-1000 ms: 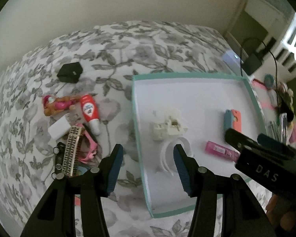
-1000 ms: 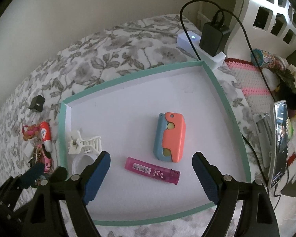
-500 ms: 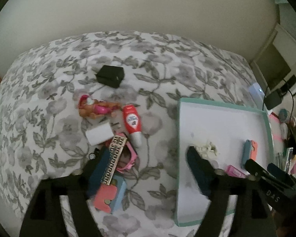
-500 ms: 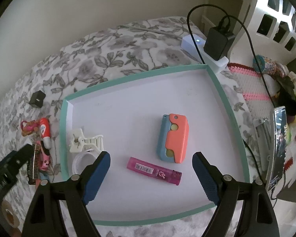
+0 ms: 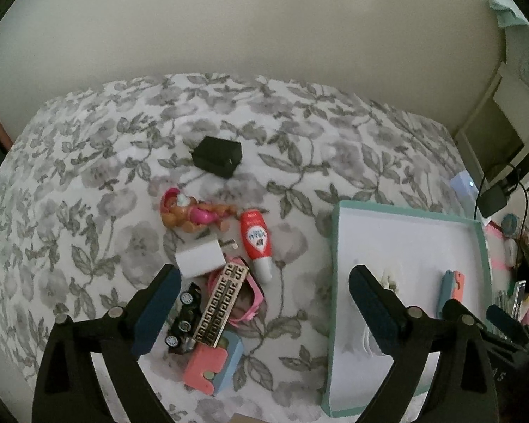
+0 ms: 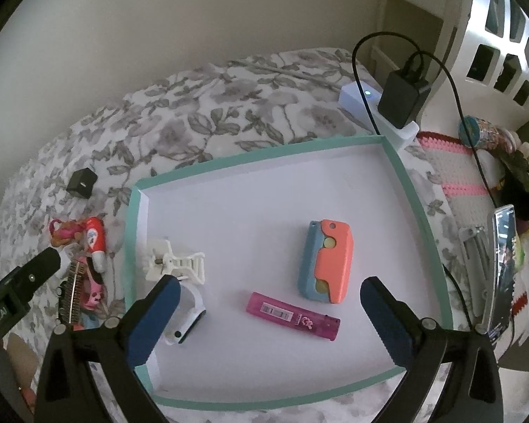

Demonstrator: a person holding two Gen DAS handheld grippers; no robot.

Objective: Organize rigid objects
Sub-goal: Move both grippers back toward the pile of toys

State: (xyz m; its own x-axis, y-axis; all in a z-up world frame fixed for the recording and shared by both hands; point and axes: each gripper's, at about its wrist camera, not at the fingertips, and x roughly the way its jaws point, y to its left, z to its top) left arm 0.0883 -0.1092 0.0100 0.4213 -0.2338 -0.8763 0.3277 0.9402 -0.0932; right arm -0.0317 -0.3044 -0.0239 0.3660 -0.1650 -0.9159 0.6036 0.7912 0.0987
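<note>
Pink lighter (image 6: 292, 315) seen only from right wrist, toy pile (image 5: 211, 303) clearer from left, left gripper (image 5: 264, 308) and right gripper (image 6: 269, 315) both opening, empty.

Matt floral cloth bedcover (image 5: 88, 183); smooth matt white tray (image 6: 264, 211) below the right claw; glossy translucent pink lighter (image 6: 292, 315).

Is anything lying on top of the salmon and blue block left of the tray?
Yes. A gold-patterned bar lies across the top end of the salmon and blue block, and a black wheeled toy crowds its left. Its lower end is bare.
</note>
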